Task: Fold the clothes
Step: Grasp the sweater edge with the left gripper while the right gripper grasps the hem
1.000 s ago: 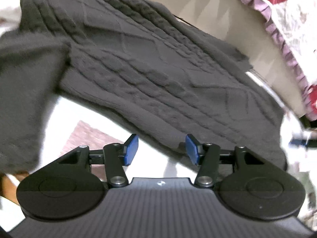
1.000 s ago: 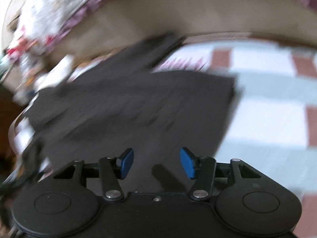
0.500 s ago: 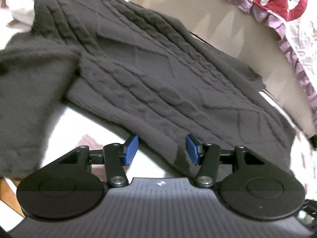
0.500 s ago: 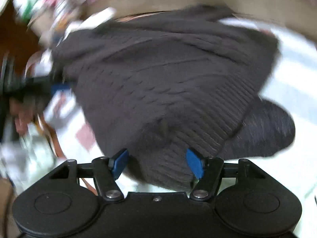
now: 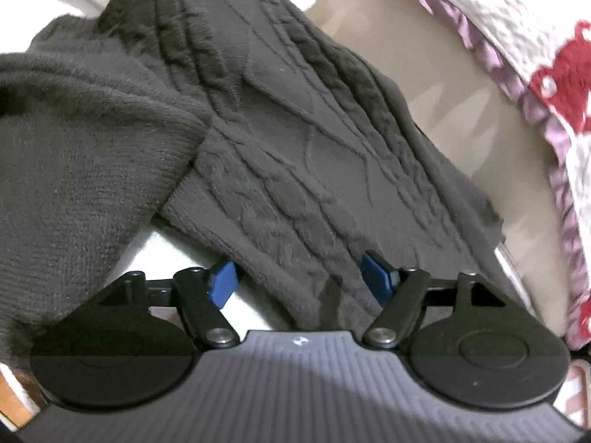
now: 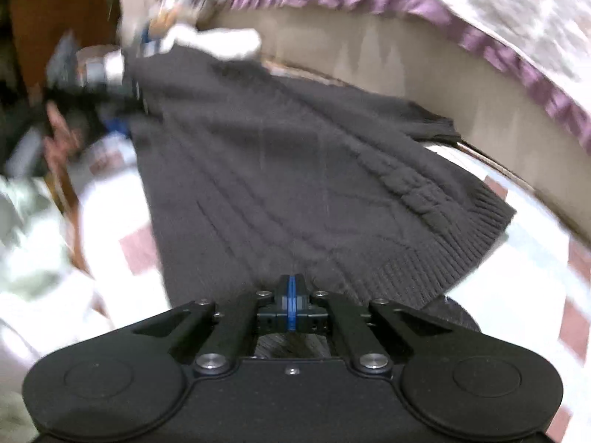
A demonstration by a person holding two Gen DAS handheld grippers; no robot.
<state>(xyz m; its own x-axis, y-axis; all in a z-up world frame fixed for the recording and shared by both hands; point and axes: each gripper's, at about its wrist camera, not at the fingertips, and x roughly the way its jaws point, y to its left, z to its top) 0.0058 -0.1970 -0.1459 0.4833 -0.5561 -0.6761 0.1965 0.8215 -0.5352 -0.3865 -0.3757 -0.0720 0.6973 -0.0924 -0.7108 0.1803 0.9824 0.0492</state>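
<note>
A dark grey cable-knit sweater (image 5: 295, 140) lies spread on a white bed cover with pink squares; it also shows in the right wrist view (image 6: 280, 184). A plain-knit sleeve (image 5: 74, 170) is folded across its left side. My left gripper (image 5: 299, 280) is open, with the sweater's near edge lying between its blue pads. My right gripper (image 6: 291, 291) is shut on the sweater's ribbed hem (image 6: 424, 269).
A beige bed wall (image 5: 461, 92) runs along the far side, with a red and purple quilt (image 5: 546, 59) above it. In the right wrist view, blurred clutter (image 6: 74, 92) lies at the far left. The checked bed cover (image 6: 517, 288) shows to the right.
My right gripper has closed on the sweater's hem. My left gripper has moved forward so the sweater's edge now lies between its open fingers.
</note>
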